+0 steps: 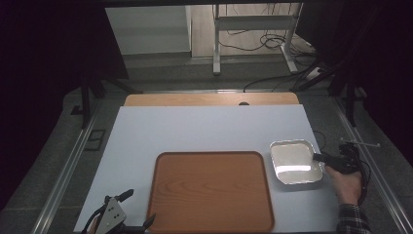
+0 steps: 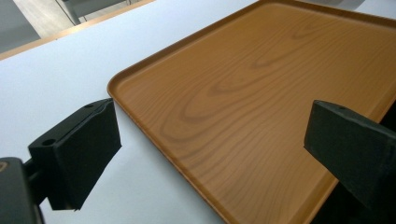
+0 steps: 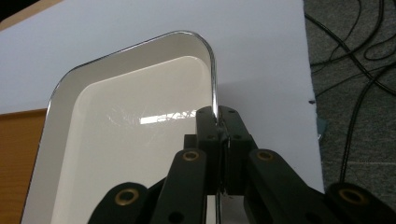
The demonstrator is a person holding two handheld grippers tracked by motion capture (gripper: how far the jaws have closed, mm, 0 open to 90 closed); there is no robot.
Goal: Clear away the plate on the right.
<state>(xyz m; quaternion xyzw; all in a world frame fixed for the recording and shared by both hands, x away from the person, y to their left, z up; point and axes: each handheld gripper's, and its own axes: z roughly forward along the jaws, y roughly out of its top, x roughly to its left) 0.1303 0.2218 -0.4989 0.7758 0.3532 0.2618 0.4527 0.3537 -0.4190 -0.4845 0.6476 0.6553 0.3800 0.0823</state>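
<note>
One step appears complete: the right gripper (image 3: 218,122) has its jaws pinched together on the right rim of the pan (image 1: 292,158), one jaw inside the wall and one outside, as the right gripper view shows plainly. The pan, a shallow rectangular metal dish with rounded corners, sits flat on the white table (image 1: 195,131), just right of the wooden tray (image 1: 212,190) and near the table's right edge; whether pan and tray touch cannot be told. In the high view the right gripper (image 1: 324,158) reaches in from the right, the hand (image 1: 347,183) behind it off the table's edge. The pan is empty, and so is the tray. Judged from this layout, the grasp is made and the carry remains: the pan is most likely bound leftward for the tray, and neither lift nor placement is done. The left gripper (image 1: 139,209) waits at the near left corner of the tray, jaws spread wide and holding nothing; its own view shows the tray's corner (image 2: 261,93) lying between the two black jaws, well apart from the pan.
</note>
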